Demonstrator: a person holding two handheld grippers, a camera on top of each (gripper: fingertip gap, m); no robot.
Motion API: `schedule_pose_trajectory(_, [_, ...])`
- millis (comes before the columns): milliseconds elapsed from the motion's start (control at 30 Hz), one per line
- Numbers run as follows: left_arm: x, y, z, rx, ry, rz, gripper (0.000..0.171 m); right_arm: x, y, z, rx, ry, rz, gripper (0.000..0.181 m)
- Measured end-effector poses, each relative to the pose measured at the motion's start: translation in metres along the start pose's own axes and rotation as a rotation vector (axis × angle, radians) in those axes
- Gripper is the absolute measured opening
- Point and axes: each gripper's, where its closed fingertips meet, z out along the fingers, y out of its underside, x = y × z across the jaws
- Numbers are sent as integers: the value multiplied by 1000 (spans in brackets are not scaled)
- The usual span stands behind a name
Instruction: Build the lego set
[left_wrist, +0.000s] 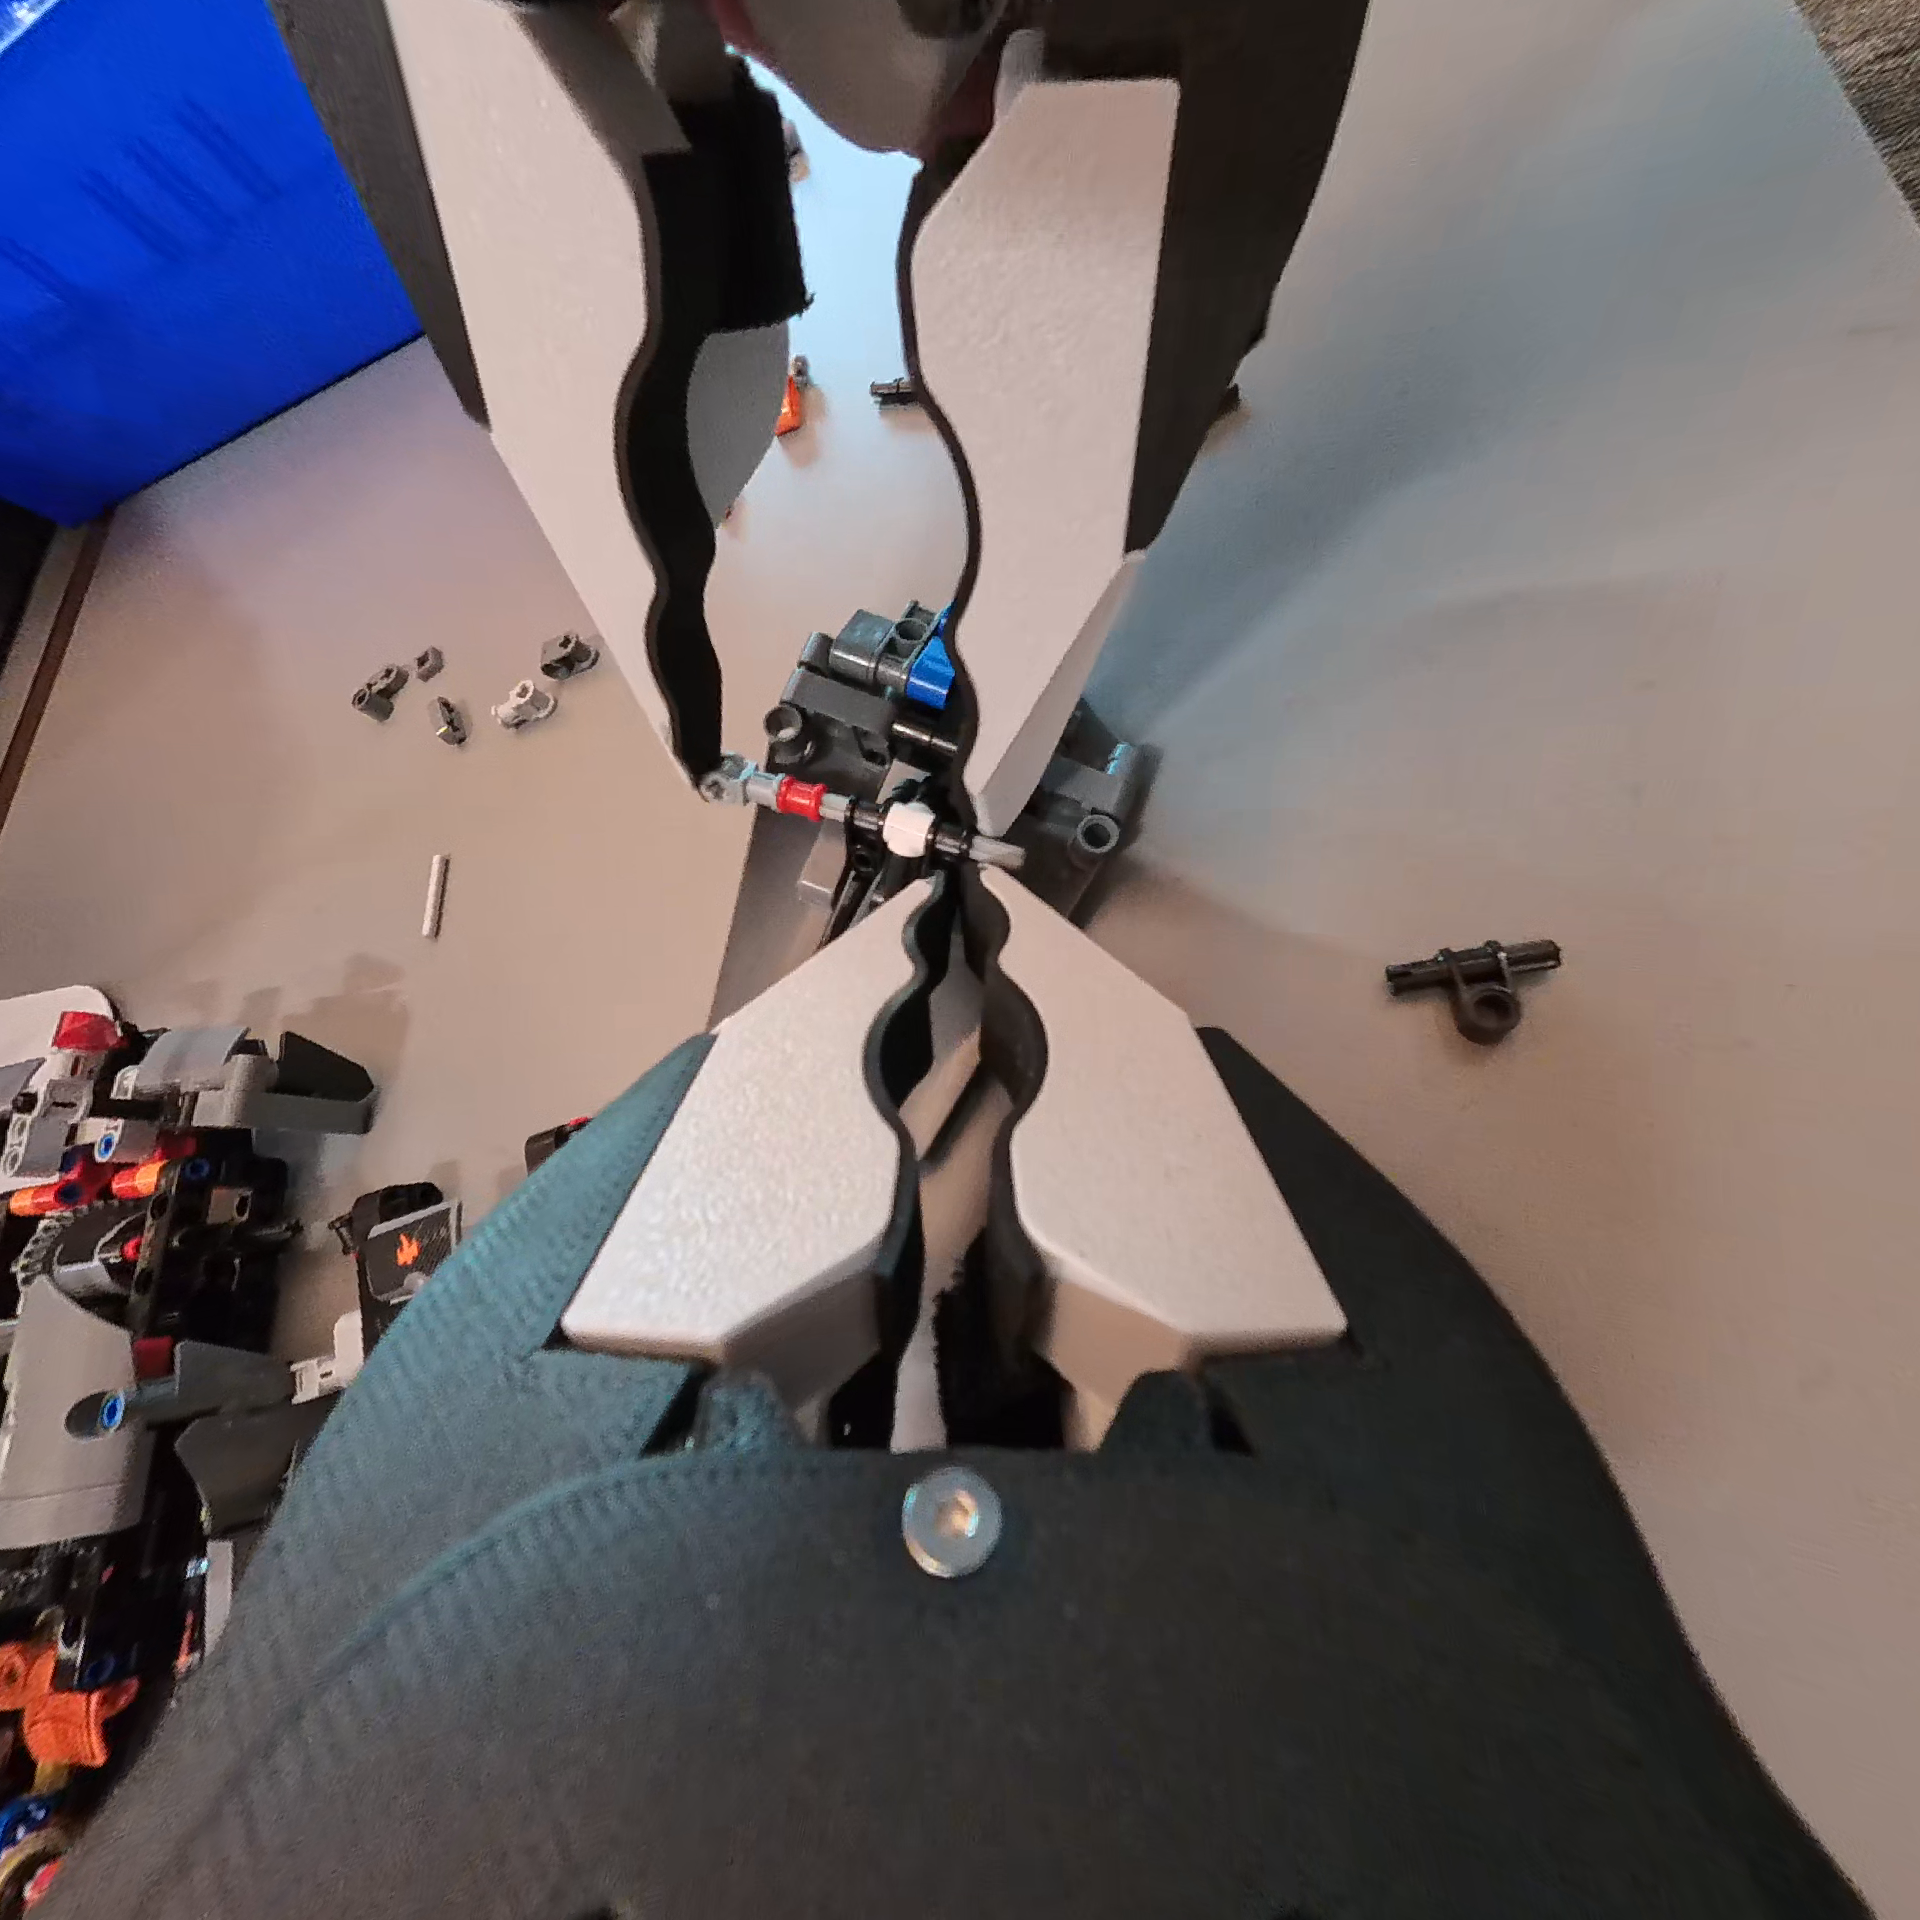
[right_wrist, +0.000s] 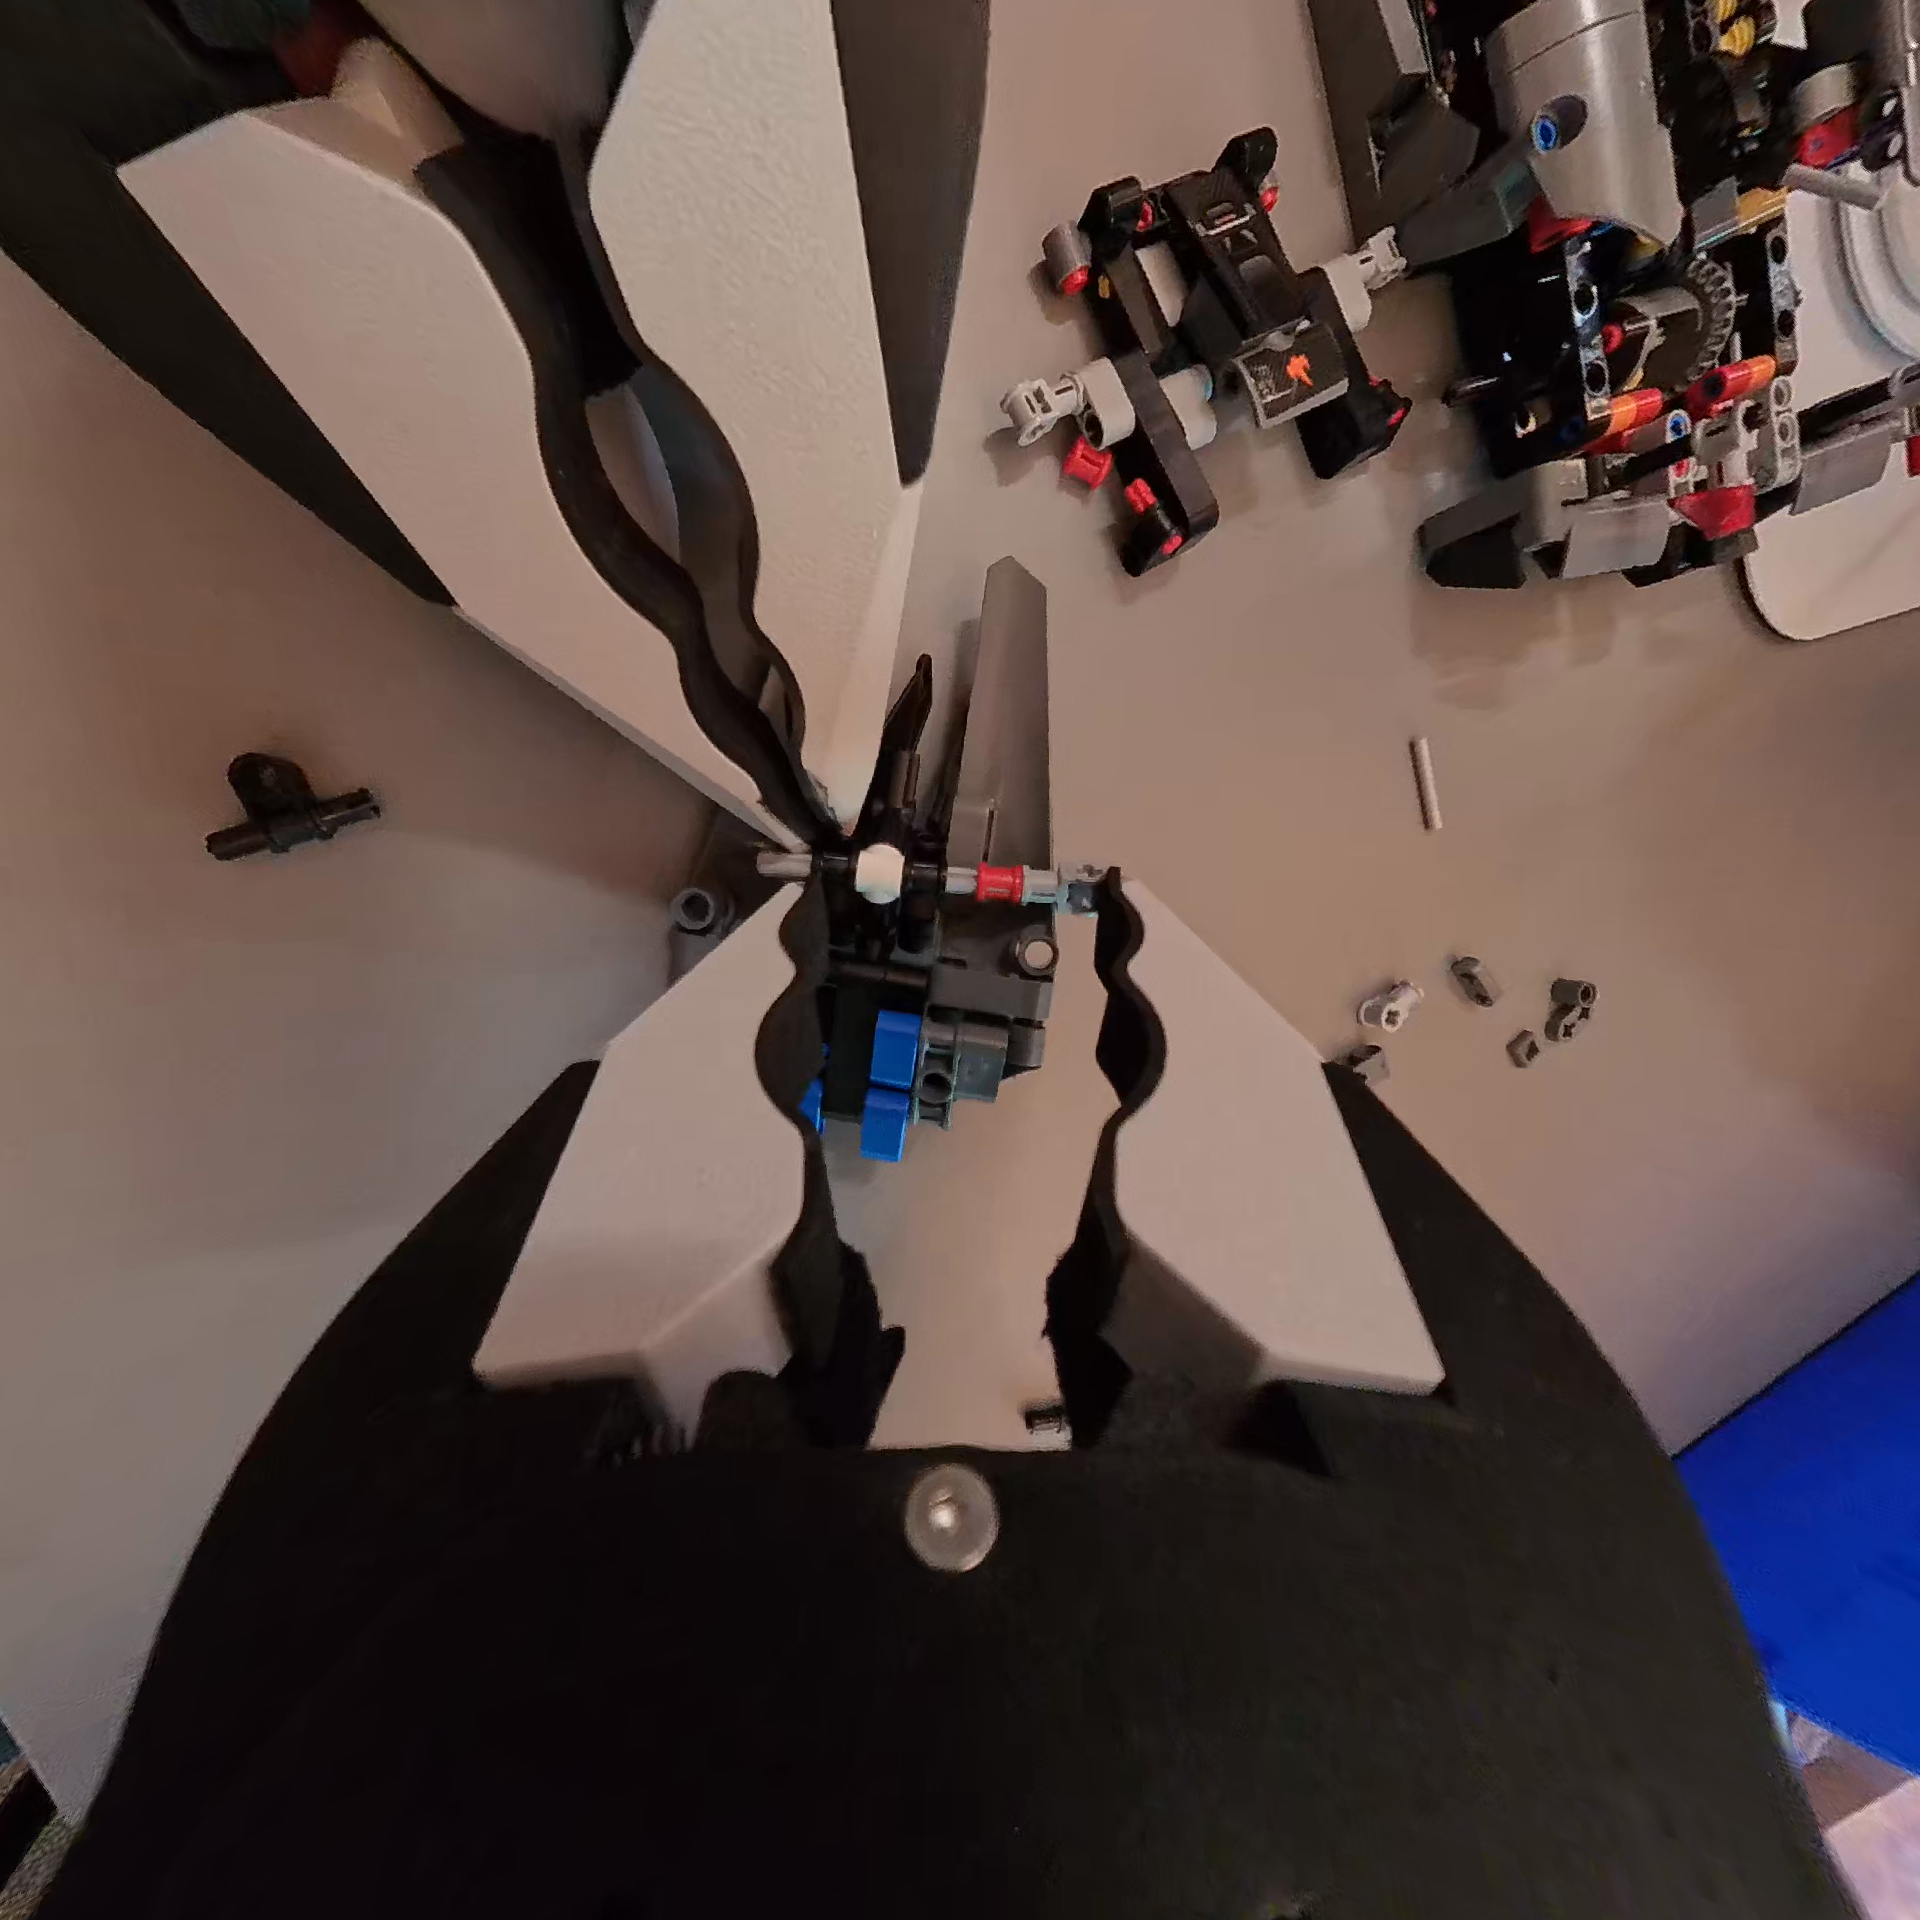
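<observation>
**Axle going onto the sub-assembly**

While the left gripper (left_wrist: 961, 894) is pinching shut on the black part of the sub-assembly (right_wrist: 935, 997), the right gripper (right_wrist: 951, 904) is standing open, one fingertip (right_wrist: 1107, 894) touching the end of the axle (right_wrist: 935, 881). The step looks like seating that axle; next, the right likely needs to push along it without tilting. Open table (left_wrist: 1507, 623) is lying to either side, with the black pin (left_wrist: 1475, 982), loose connectors (right_wrist: 1475, 1008) and the main model (right_wrist: 1662, 312) sitting well apart.
</observation>
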Motion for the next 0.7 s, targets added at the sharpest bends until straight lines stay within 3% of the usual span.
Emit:
schedule_pose_trajectory(267, [0,0,0,-2,7,-9,0,0,-1,1,-9,-15,-41,49])
schedule_pose_trajectory(433, [0,1,-2,-14,-1,27,0,0,0,2,42,-66,26,50])
schedule_pose_trajectory(567, [-26,-9,-23,92,-46,-110,0,-3,0,1,77,-75,38,44])
schedule_pose_trajectory(700, [-27,-1,-13,38,-36,-127,0,-3,-1,2,88,-84,49,44])
